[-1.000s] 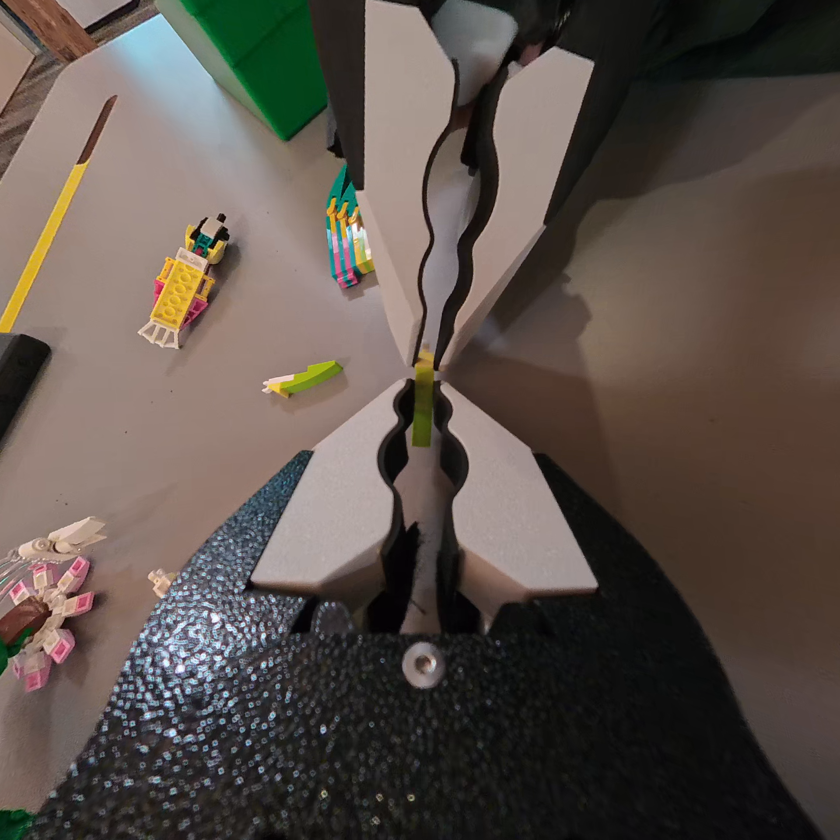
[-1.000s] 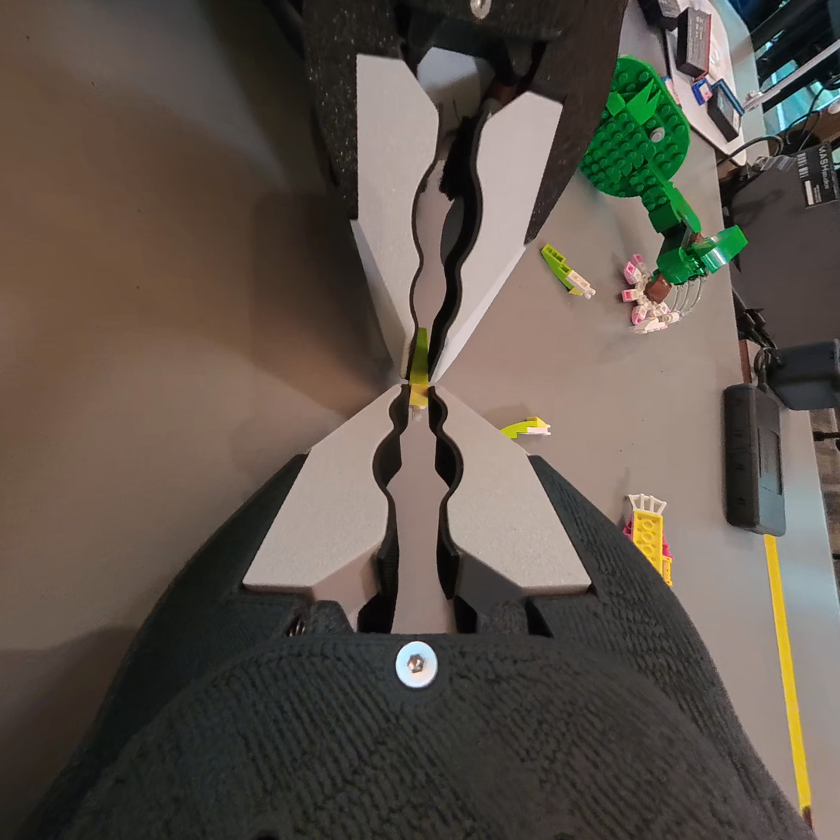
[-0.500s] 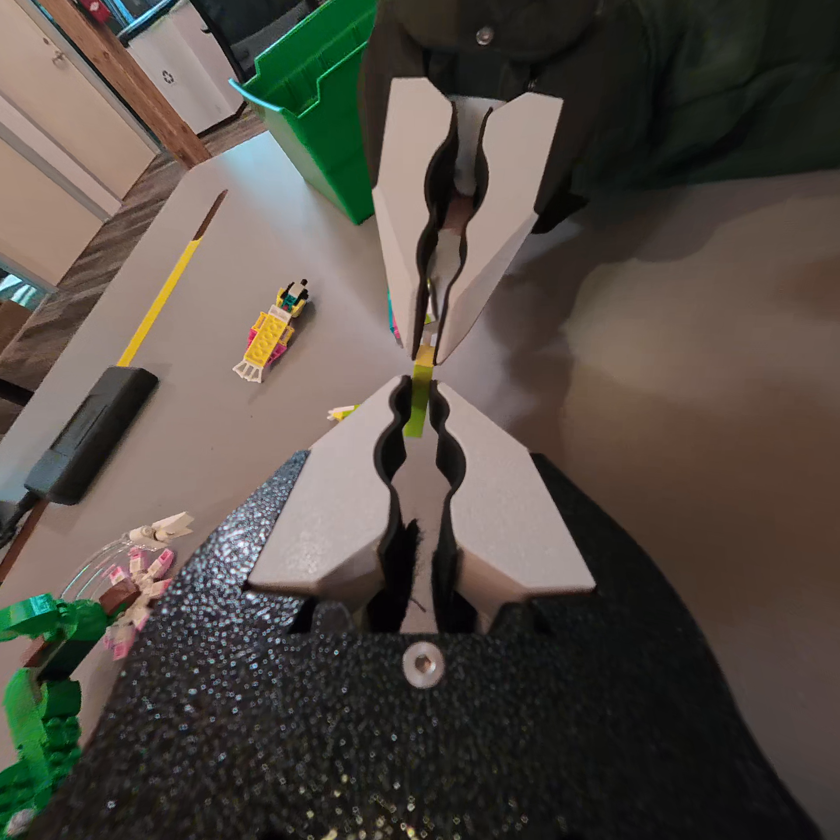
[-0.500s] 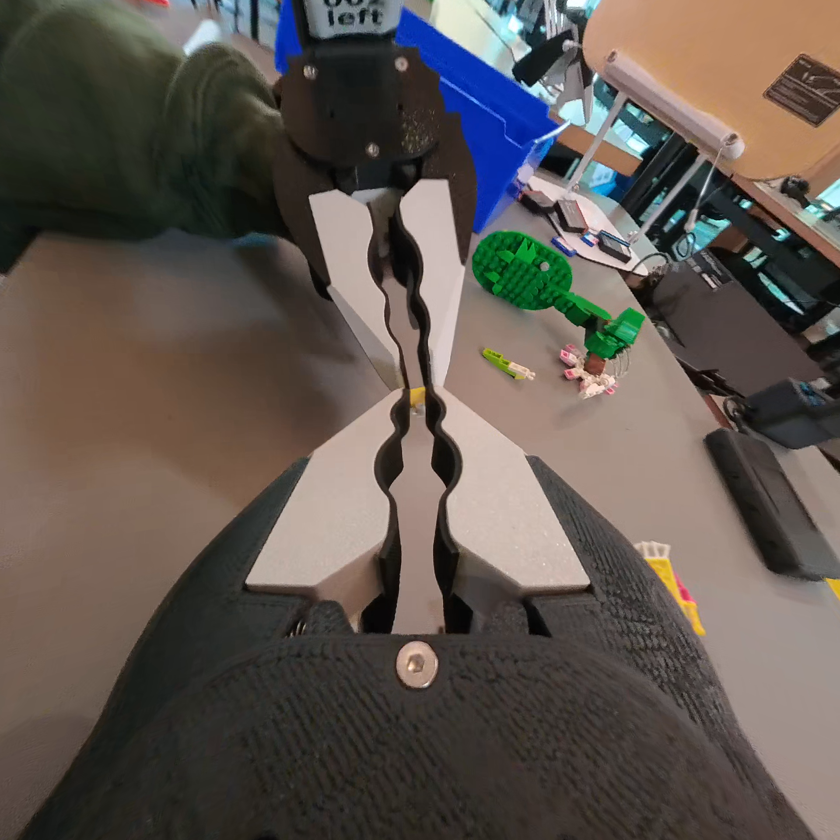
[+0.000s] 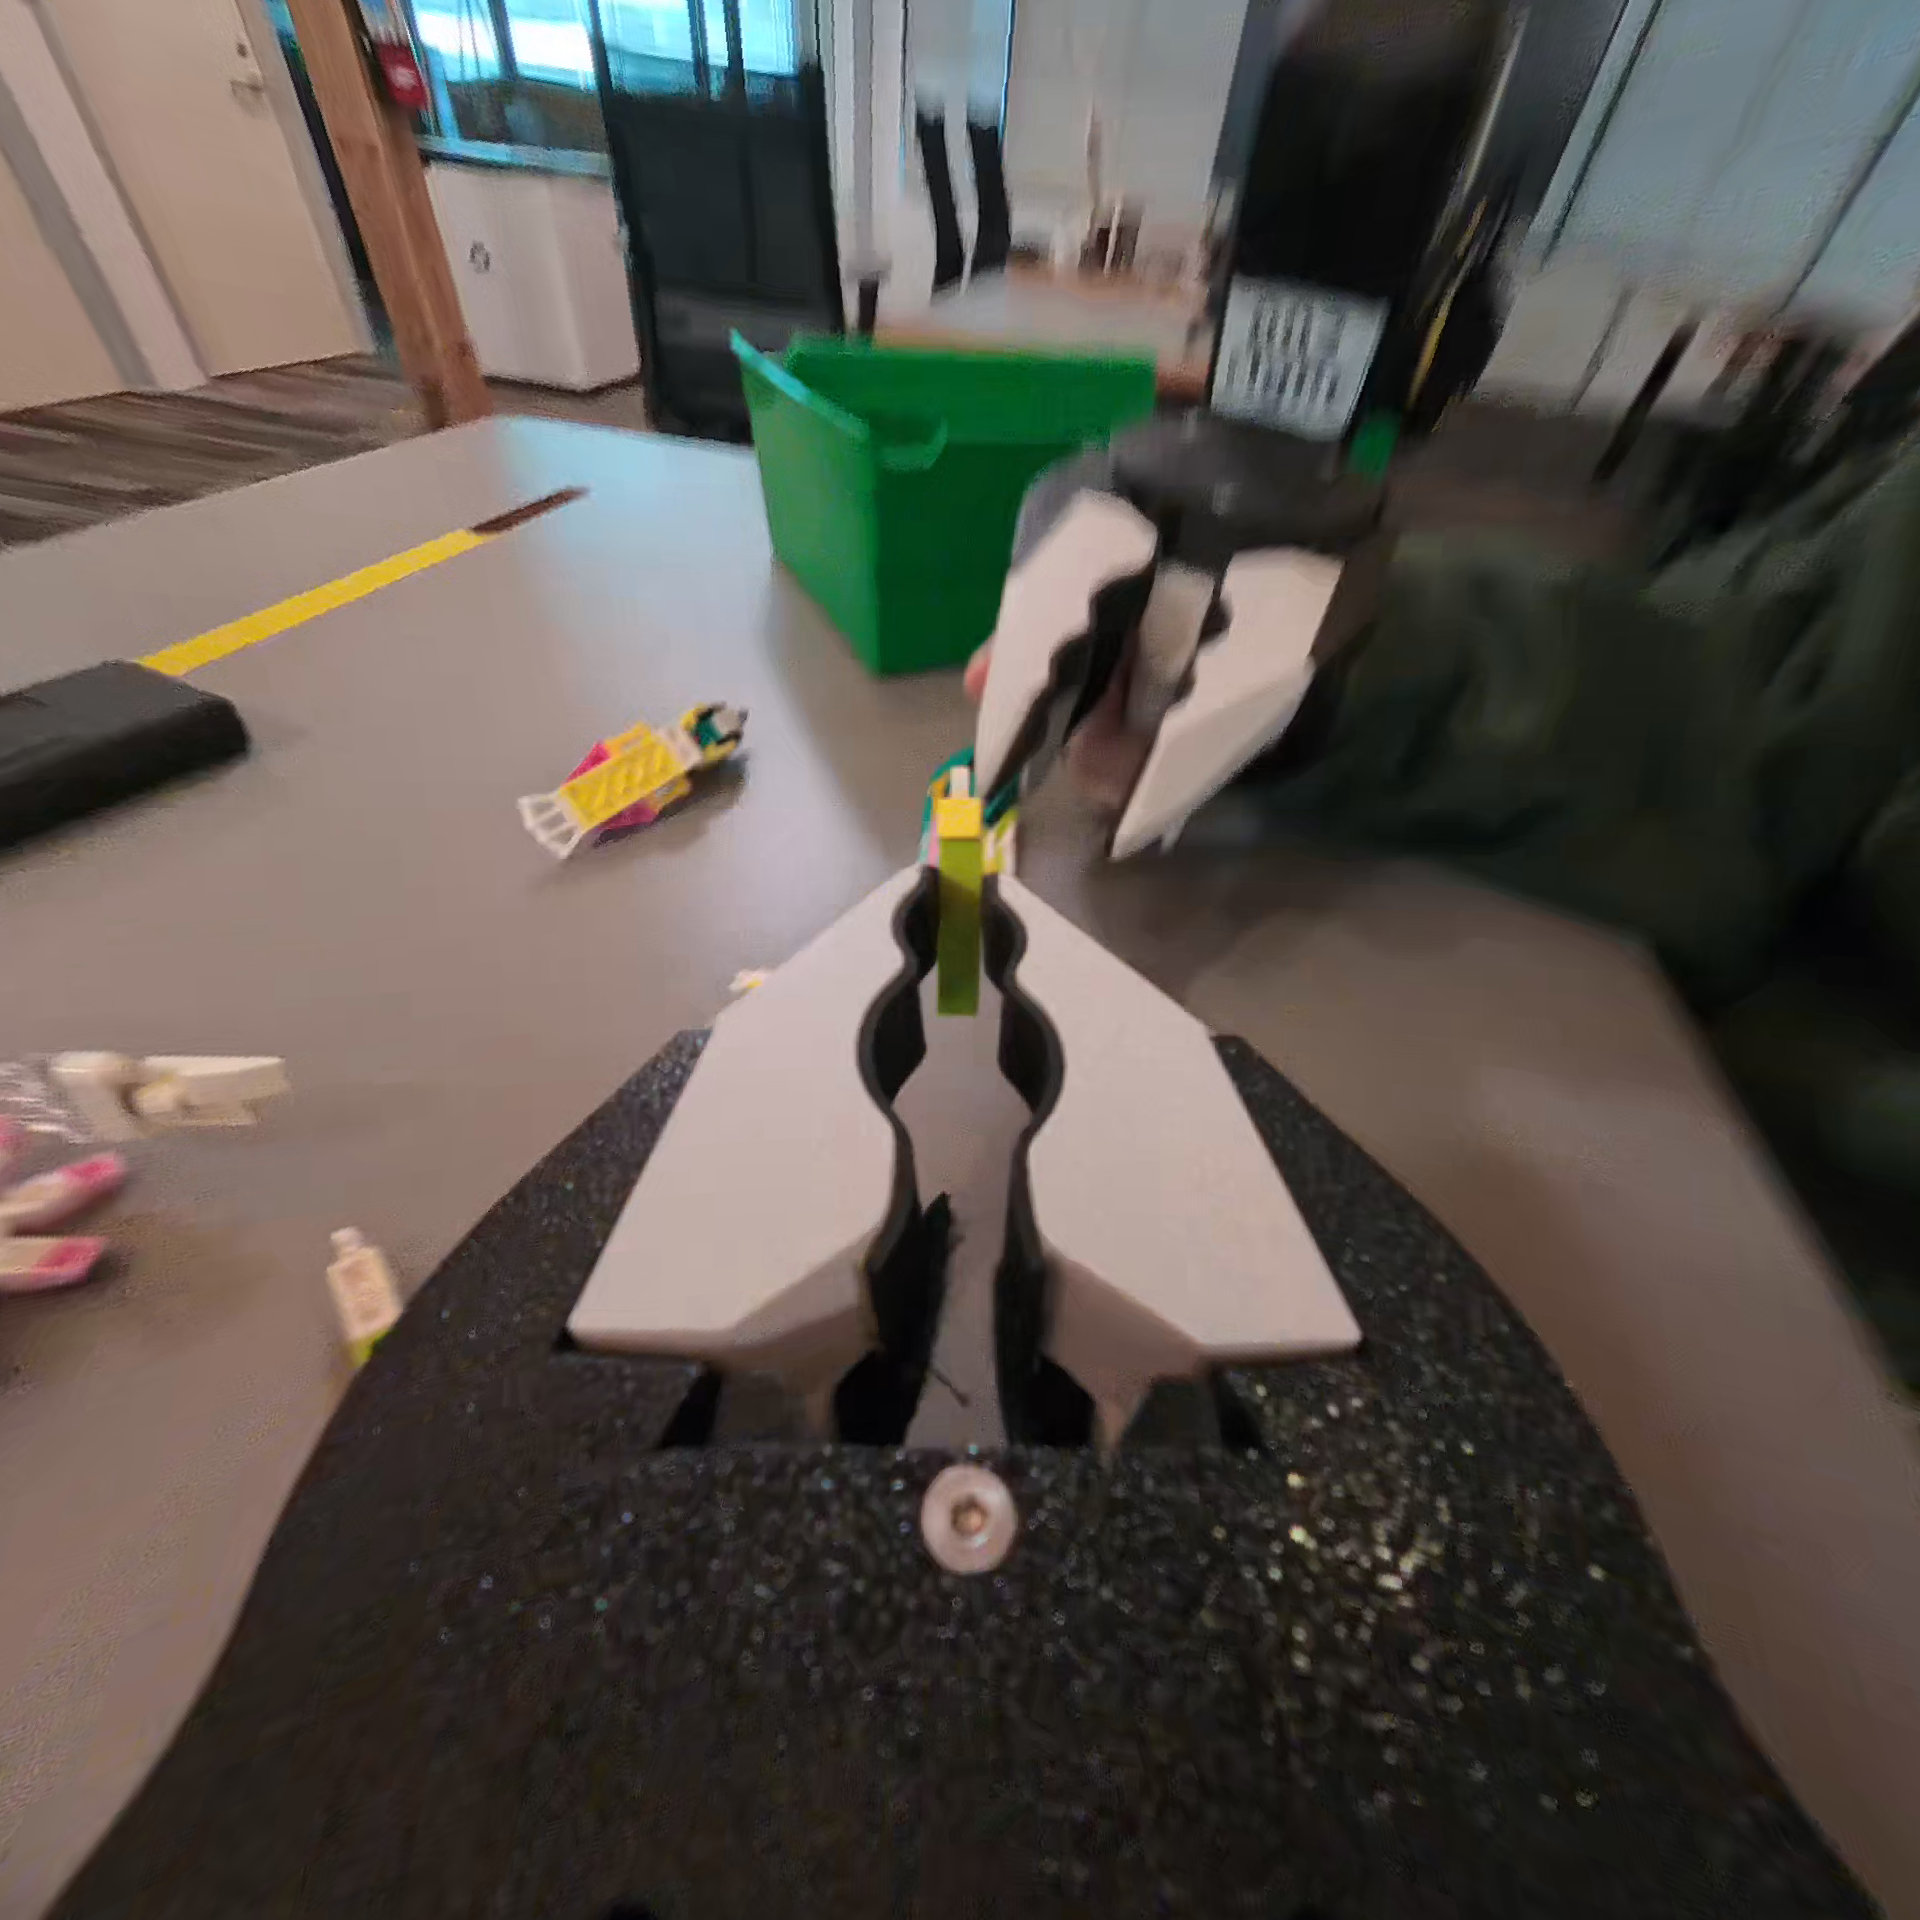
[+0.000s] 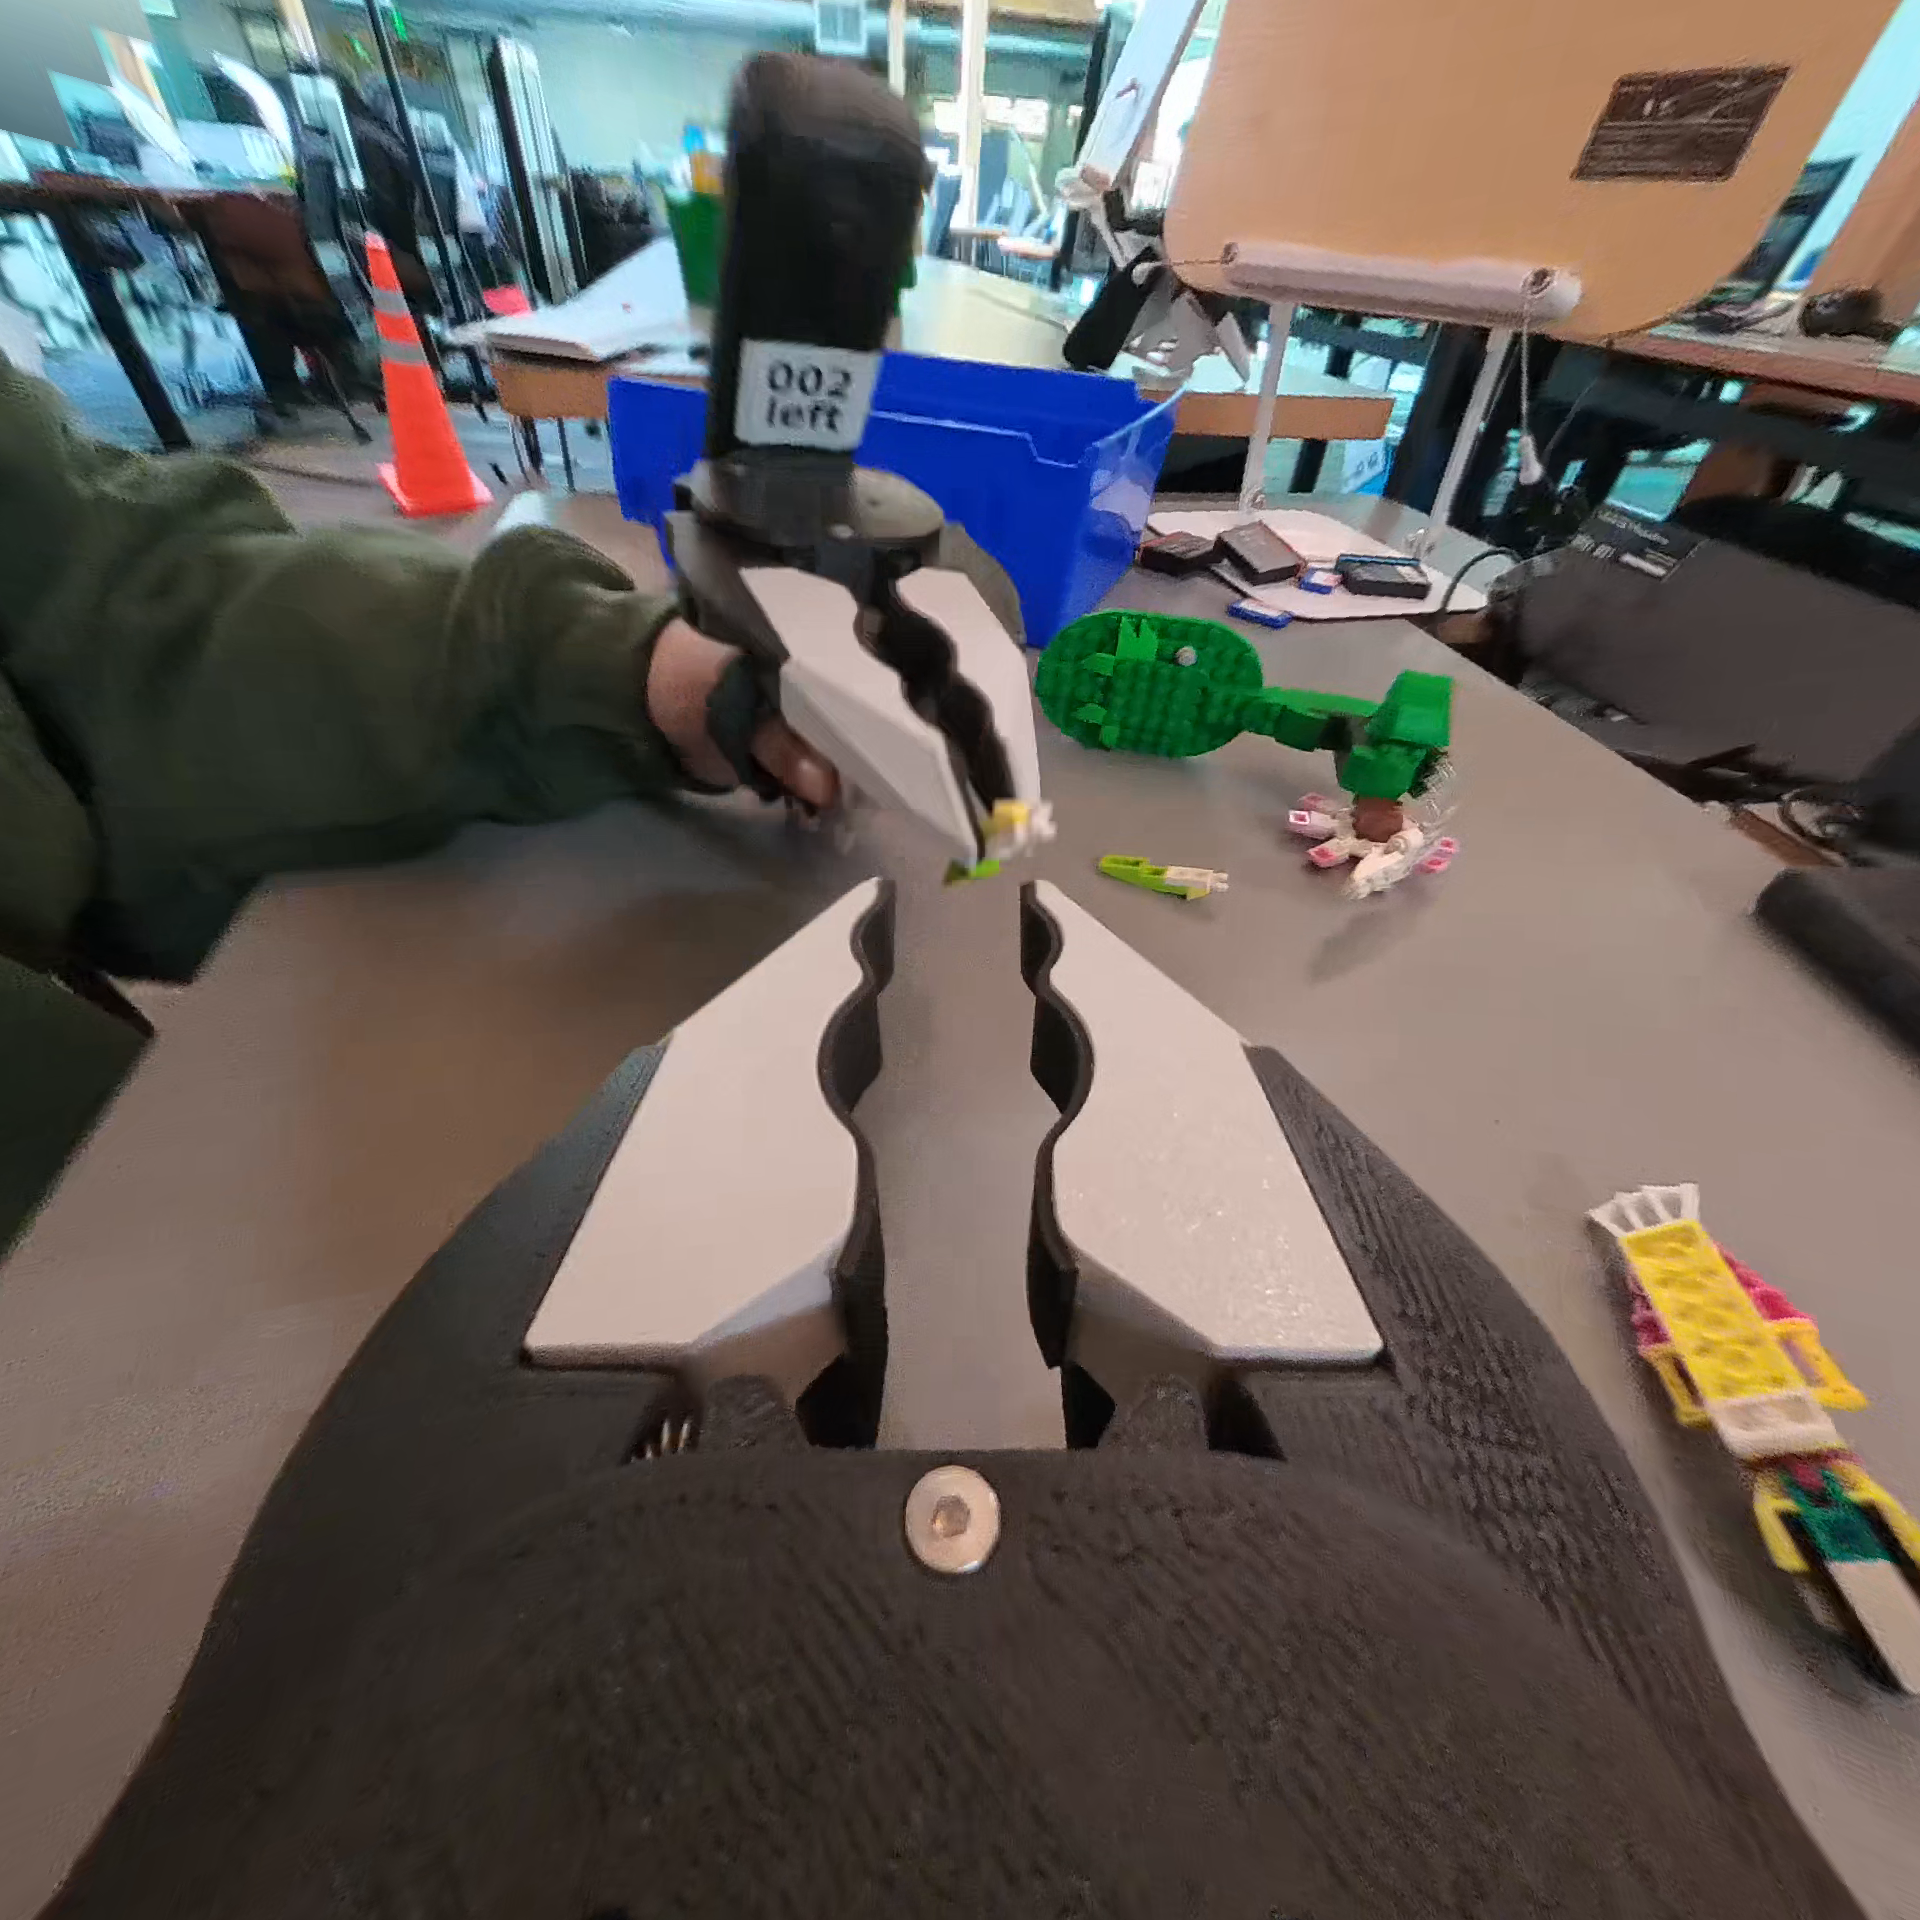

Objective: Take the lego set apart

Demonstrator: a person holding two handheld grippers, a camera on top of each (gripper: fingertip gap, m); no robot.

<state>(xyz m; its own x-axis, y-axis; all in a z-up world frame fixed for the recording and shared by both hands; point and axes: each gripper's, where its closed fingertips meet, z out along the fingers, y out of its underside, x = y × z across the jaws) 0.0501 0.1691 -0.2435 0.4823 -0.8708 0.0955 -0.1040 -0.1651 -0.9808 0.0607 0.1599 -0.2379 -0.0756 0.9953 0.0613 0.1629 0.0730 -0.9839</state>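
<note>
Two grippers above a grey tabletop. Left gripper: jaws closed on a lime-green and yellow lego piece, held off the surface. Right gripper: jaws parted, nothing between them, just short of that piece.

Green bin stands at the far side in the left wrist view, contents hidden by its wall. Blue bin sits far off in the right wrist view, inside not visible.

Loose on the tabletop: yellow-and-pink lego assembly near right, green lego base with stem, small lime-and-white piece, pink-and-white flower cluster.
</note>
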